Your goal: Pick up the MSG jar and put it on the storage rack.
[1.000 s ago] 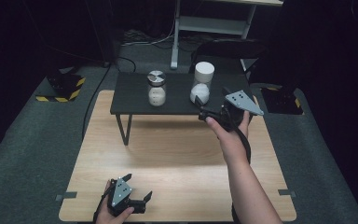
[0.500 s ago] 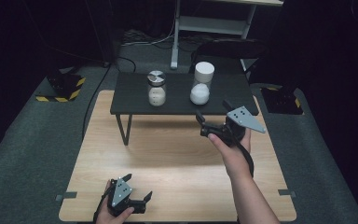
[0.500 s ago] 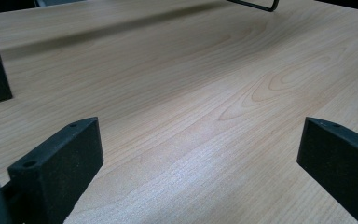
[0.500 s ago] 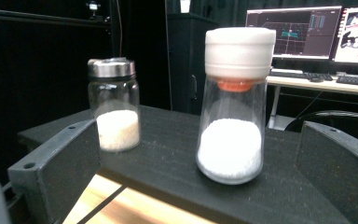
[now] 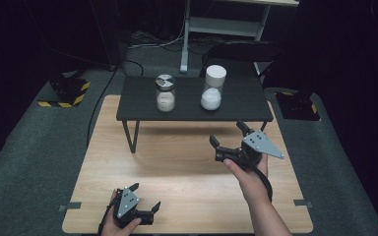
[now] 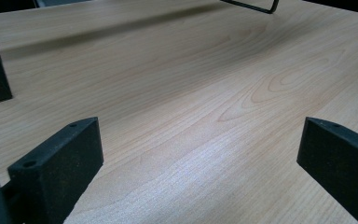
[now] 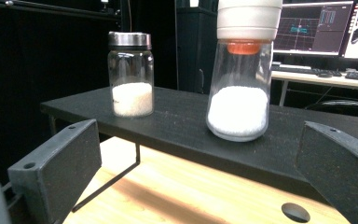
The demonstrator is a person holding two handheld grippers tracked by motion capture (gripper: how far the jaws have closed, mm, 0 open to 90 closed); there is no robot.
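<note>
Two glass jars of white powder stand on a low black shelf (image 5: 236, 101) at the far side of the wooden table (image 5: 177, 167). The left jar (image 5: 165, 93) has a silver lid; the taller jar (image 5: 211, 88) has a white lid. My right gripper (image 5: 226, 133) is held open above the table in front of the shelf, short of the white-lidded jar. The right gripper view has the silver-lidded jar (image 7: 131, 74) and the white-lidded jar (image 7: 240, 84) on the shelf (image 7: 177, 126) ahead of the open right gripper (image 7: 199, 135). My left gripper (image 5: 145, 196) rests open at the near edge; the left gripper (image 6: 198, 135) holds nothing over bare wood (image 6: 191, 84).
The shelf stands on thin black legs (image 5: 130, 135). Yellow-and-black striped bases sit on the grey floor at left (image 5: 64, 93) and right (image 5: 298, 105). A white desk frame (image 5: 226, 24) is behind. Monitors (image 7: 317, 23) glow in the background. Tape marks (image 5: 73, 205) lie on the table's near corners.
My right gripper has drawn back from beside the white-lidded jar toward the person and down over the table, still open. The jars and the left gripper have not moved.
</note>
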